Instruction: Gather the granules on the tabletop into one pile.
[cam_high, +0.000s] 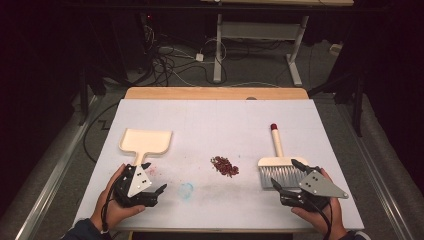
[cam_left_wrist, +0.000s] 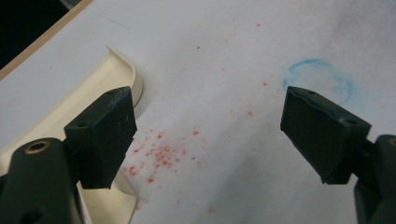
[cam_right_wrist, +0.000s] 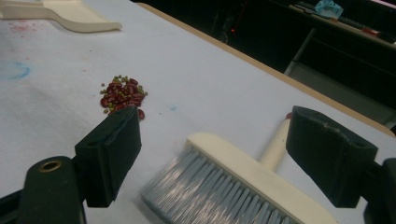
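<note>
The white-covered table (cam_high: 210, 125) bears a cream dustpan (cam_high: 145, 141) just beyond the left gripper (cam_high: 152, 180), a brush (cam_high: 278, 165) at the right gripper (cam_high: 287, 175), and beans (cam_high: 224, 166) between them.

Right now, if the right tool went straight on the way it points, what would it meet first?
Probably the brush: the right tool stands open, and the grey bristles and cream head lie just ahead between its jaws. Depth is unclear, so the gap cannot be judged.

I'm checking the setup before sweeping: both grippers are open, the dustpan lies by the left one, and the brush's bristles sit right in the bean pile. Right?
Not quite: the brush lies apart from the bean pile, with bare table between, as the high view shows. Both the left gripper and the right gripper are open, and the dustpan lies by the left one.
</note>
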